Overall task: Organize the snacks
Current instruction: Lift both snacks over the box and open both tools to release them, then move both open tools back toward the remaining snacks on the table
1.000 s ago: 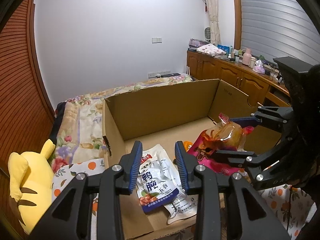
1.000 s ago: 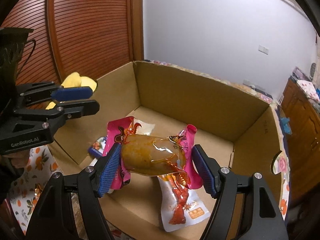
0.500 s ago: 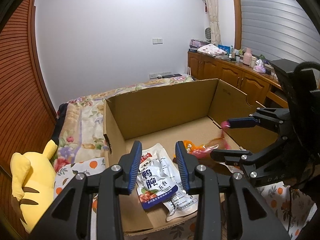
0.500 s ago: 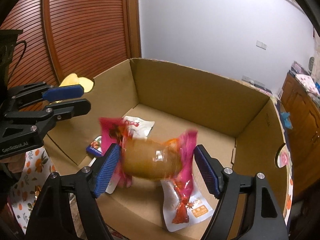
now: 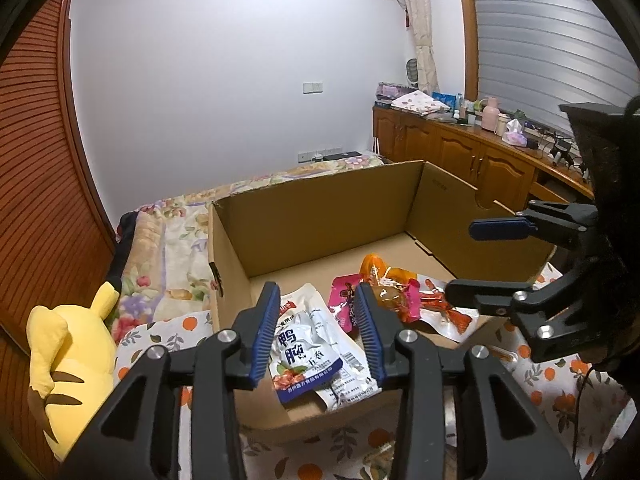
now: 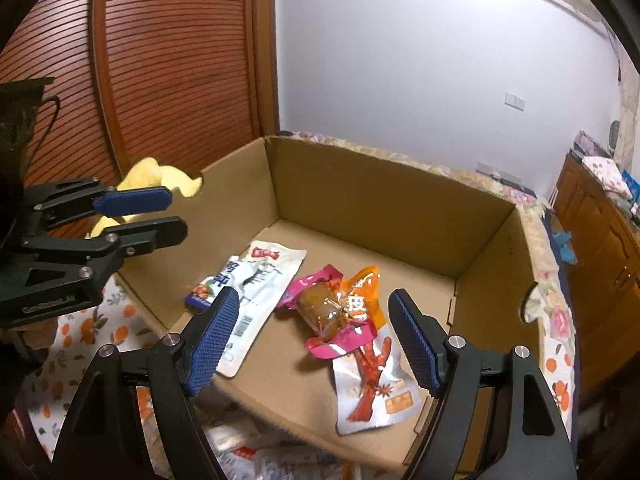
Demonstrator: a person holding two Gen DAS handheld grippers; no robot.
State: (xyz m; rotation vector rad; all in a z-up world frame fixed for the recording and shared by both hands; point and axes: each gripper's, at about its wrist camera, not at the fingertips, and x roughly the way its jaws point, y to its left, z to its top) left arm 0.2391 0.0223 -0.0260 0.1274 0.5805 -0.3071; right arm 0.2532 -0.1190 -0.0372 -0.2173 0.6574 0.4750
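Bedroom, floral bedspread [image 5: 160,240], with your cardboard box [image 6: 380,200] on it. Three snack packets lie inside: a white one [image 6: 256,276], a pink-orange one [image 6: 340,312], a red-printed one [image 6: 372,380]. More wait below the box's near edge [image 6: 272,456]. Both your left gripper [image 5: 318,332] and right gripper [image 6: 310,336] are released, holding nothing; the left's jaws have just been opening.

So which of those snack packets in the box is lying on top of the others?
The pink-and-orange packet with the brown lump inside; it rests across the crayfish-print packet, while the white-and-blue packet lies flat alongside.
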